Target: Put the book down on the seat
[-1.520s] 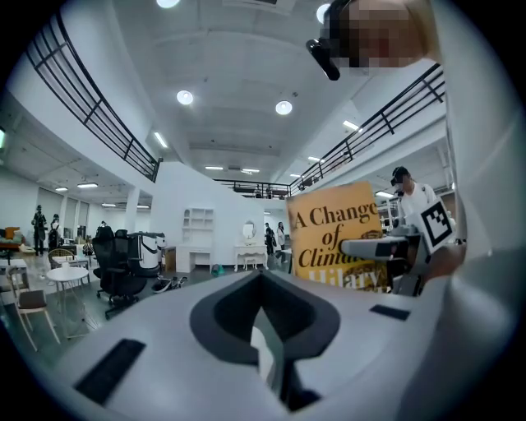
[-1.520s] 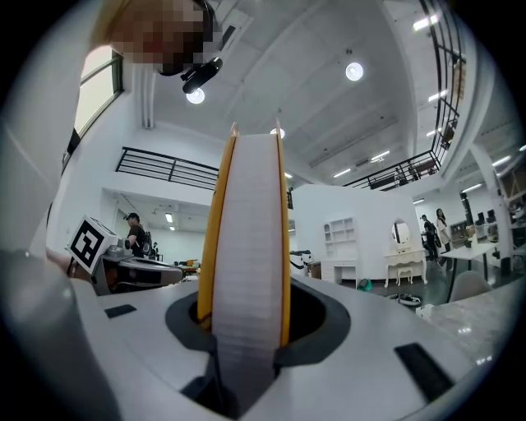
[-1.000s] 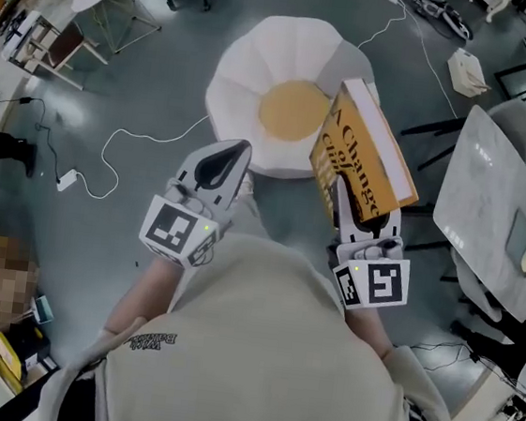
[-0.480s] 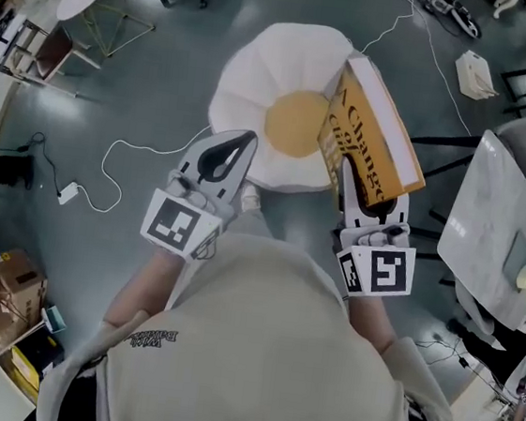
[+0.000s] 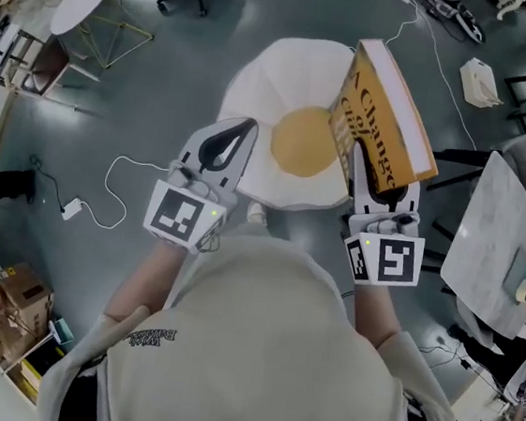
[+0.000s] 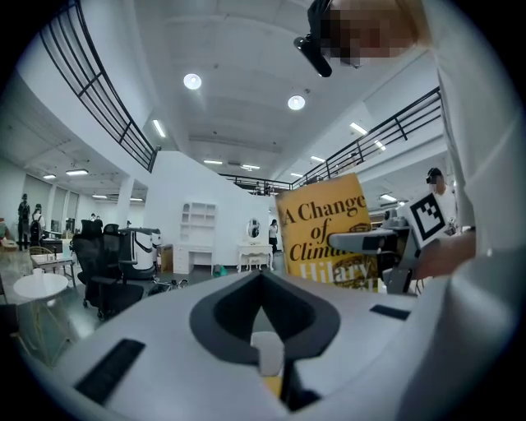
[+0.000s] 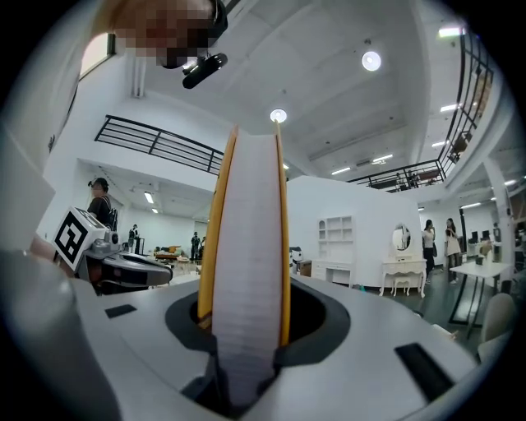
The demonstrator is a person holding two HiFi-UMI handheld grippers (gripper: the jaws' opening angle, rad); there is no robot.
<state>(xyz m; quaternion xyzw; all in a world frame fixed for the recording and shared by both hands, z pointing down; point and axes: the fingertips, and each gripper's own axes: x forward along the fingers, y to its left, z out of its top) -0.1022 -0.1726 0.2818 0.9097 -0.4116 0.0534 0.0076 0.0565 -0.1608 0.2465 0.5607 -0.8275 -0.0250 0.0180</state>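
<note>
right tool (image 5: 366,174) clamps yellow book (image 5: 393,106) on edge by white seat (image 5: 259,82); left tool (image 5: 237,131) closed, empty.

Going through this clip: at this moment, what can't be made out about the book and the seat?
- book cover text: in the head view the right gripper covers its lower part, and in the left gripper view that gripper crosses the lower lines.
- seat, right side: in the head view it is hidden behind the book.
- Seat in both gripper views: out of frame.
- Gap between book and seat: cannot be judged from overhead.
</note>
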